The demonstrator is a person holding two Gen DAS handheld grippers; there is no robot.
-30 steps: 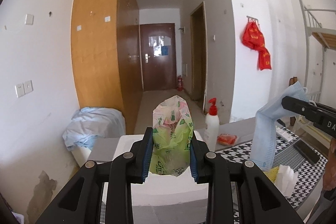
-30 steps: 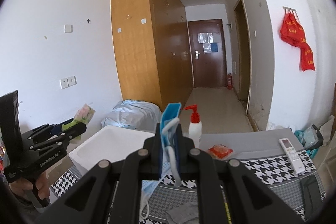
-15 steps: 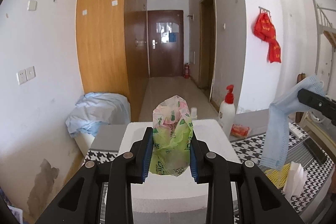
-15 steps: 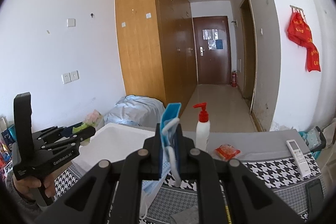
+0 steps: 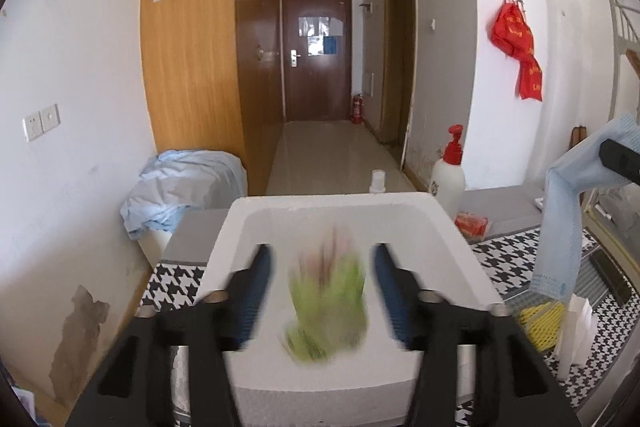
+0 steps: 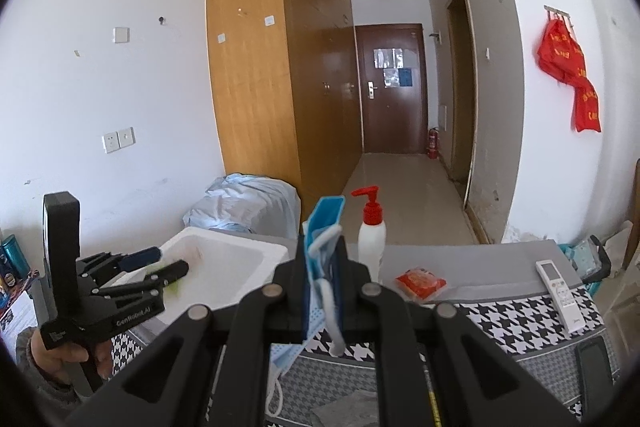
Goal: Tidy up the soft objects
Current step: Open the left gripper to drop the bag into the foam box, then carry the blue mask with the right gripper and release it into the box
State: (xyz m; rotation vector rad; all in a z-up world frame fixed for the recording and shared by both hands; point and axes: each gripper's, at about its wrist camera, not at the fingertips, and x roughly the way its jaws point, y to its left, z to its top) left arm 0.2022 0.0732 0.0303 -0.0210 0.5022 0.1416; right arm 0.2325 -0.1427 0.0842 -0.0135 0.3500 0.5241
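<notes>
The table (image 6: 520, 311), covered in a black-and-white houndstooth cloth, spreads below and ahead of both tools, and on its left part sits a white foam box (image 5: 332, 211), directly under and ahead of the left gripper (image 5: 323, 291). That gripper's jaws stand wide apart over the box's open top, touching nothing; in the gap between them, lower down inside the box, is a green and pink plastic bag (image 5: 326, 303), blurred, so whether it rests on the box floor or is in mid-air cannot be told. To the right of the left gripper hangs a light blue face mask (image 5: 560, 227), draped down from the right gripper (image 6: 323, 267), whose jaws are pinched close on the mask's folded upper edge, with the white ear loop (image 6: 332, 311) curling out in front of the pads and the rest of the mask trailing below. Just ahead of the right gripper, beside the box's far right corner, stands a white pump bottle (image 6: 371, 239) with a red top. A little to its right lies a small red packet (image 6: 421, 283), and further right a white remote control (image 6: 558, 289).
</notes>
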